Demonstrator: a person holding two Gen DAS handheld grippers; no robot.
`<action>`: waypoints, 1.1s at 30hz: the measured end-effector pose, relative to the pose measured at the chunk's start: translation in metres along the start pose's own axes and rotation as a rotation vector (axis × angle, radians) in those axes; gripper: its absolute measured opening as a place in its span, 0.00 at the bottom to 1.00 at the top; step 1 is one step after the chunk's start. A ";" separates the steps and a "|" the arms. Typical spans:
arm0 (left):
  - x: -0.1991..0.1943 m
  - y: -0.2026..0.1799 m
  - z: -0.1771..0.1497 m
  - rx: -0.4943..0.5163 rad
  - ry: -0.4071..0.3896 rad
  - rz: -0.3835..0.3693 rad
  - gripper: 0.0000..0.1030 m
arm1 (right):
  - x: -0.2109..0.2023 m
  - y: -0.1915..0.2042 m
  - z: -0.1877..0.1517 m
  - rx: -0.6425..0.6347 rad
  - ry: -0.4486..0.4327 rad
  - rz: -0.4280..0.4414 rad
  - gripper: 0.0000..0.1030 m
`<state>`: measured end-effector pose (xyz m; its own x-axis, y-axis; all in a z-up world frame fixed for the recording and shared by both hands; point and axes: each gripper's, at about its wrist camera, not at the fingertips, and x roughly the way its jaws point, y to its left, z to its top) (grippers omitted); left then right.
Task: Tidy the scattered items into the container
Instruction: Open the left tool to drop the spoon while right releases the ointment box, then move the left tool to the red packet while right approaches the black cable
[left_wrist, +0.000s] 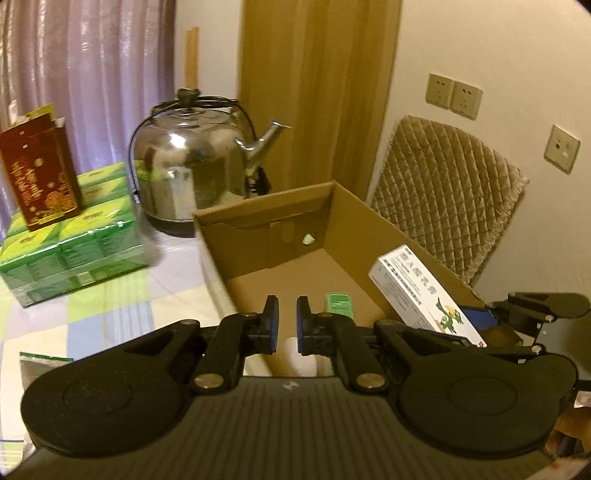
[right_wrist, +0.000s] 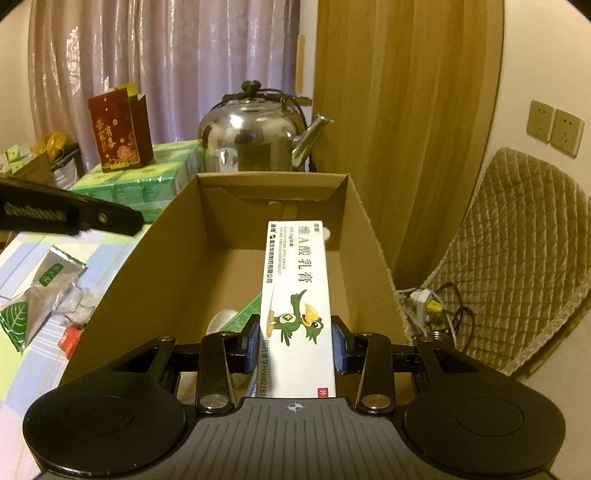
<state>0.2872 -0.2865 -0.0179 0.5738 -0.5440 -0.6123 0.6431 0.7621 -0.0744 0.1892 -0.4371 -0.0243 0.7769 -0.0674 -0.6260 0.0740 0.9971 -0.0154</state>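
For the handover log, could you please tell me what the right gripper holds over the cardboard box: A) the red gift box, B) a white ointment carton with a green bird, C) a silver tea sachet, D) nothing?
B: the right gripper has its jaws closed on the white ointment carton above the cardboard box.

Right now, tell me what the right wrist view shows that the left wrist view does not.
Only the right wrist view shows the silver tea packets on the checked cloth, the power strip with cables by the chair, and the right hand-held gripper shut on the white ointment box. Only the left wrist view shows the left hand-held gripper, narrowly open and empty, and a third wall plate. Both share the cardboard box, kettle, red box and green packs.
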 end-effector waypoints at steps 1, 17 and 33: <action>-0.002 0.003 0.000 -0.006 -0.003 0.003 0.05 | 0.002 0.001 0.000 0.001 0.006 0.002 0.34; -0.018 0.040 -0.013 -0.036 0.004 0.025 0.06 | -0.004 0.021 0.008 -0.034 -0.042 0.004 0.39; -0.065 0.145 -0.037 -0.182 -0.024 0.180 0.12 | -0.044 0.079 0.050 -0.032 -0.164 0.126 0.48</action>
<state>0.3242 -0.1276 -0.0180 0.6840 -0.3999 -0.6101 0.4286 0.8971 -0.1075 0.1917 -0.3573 0.0407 0.8703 0.0561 -0.4893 -0.0482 0.9984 0.0288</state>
